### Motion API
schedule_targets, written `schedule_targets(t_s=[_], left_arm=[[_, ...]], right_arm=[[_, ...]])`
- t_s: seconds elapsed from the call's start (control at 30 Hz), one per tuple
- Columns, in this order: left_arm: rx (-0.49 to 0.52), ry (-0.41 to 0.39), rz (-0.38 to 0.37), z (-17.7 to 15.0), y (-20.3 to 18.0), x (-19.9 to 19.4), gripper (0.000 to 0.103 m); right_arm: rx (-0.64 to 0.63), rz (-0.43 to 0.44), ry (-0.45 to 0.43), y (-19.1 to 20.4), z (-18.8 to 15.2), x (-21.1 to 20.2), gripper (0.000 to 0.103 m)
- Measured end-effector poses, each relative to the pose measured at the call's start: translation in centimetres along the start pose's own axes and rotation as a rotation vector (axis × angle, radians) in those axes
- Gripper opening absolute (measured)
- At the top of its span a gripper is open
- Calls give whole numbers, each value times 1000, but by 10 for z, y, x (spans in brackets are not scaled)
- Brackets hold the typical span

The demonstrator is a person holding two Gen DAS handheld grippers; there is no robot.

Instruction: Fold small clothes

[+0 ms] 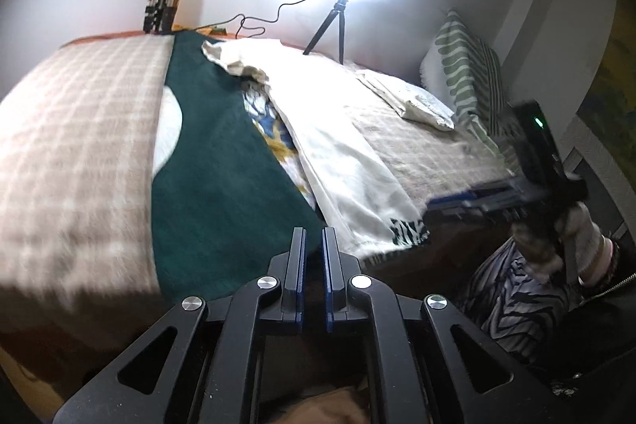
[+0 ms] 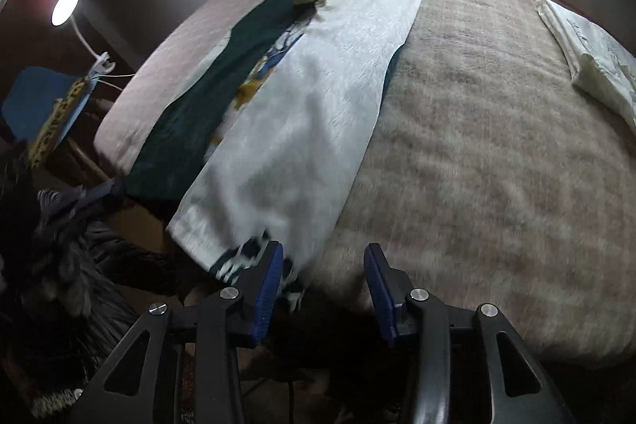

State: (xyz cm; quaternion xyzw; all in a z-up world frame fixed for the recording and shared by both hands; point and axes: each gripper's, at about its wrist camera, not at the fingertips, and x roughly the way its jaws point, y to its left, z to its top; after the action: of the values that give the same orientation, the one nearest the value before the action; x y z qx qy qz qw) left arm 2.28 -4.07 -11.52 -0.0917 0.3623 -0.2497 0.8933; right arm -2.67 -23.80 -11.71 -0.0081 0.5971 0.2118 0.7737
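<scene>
since the white garment (image 2: 314,114) lies on the bed (image 2: 497,130) with its long axis running from the near edge away toward the far wall, your right claw (image 2: 324,279) is the nearer one: its fingers stand well apart, and the near hem with the dark patterned trim sits just at its left finger. your left claw (image 1: 314,257) hovers at the bed's near edge over the dark green cloth (image 1: 222,161), fingers almost together with only a thin gap and nothing visibly between them. the white piece looks long, narrow and mostly flat, bunched at its far end (a blue and yellow print peeks from under its left edge). a folded white item (image 2: 592,62) rests far right.
</scene>
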Motion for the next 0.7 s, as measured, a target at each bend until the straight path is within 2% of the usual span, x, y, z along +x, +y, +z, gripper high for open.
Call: schedule_targets(t_s=[0.07, 0.13, 0.23, 0.3, 0.37, 0.47, 0.6, 0.7], left_arm=[[42, 19, -27, 11, -7, 8, 8], [103, 42, -49, 22, -15, 21, 19], [208, 82, -72, 34, -28, 42, 19], [231, 125, -99, 36, -33, 53, 19], [243, 172, -141, 35, -36, 61, 19], [289, 185, -121, 33, -40, 61, 19], [286, 181, -87, 32, -32, 54, 19], [261, 173, -55, 35, -18, 49, 19]], right_arm=[[-11, 36, -26, 2, -7, -5, 37], [-79, 16, -60, 11, -14, -11, 36], [-221, -64, -95, 21, -24, -19, 36], [-325, -109, -89, 29, -29, -19, 36], [-451, -113, -98, 38, -34, -21, 36], [-629, -125, -79, 56, -38, -16, 34], [-810, -159, -32, 69, -39, -2, 33], [-893, -200, 10, 74, -46, 8, 18]])
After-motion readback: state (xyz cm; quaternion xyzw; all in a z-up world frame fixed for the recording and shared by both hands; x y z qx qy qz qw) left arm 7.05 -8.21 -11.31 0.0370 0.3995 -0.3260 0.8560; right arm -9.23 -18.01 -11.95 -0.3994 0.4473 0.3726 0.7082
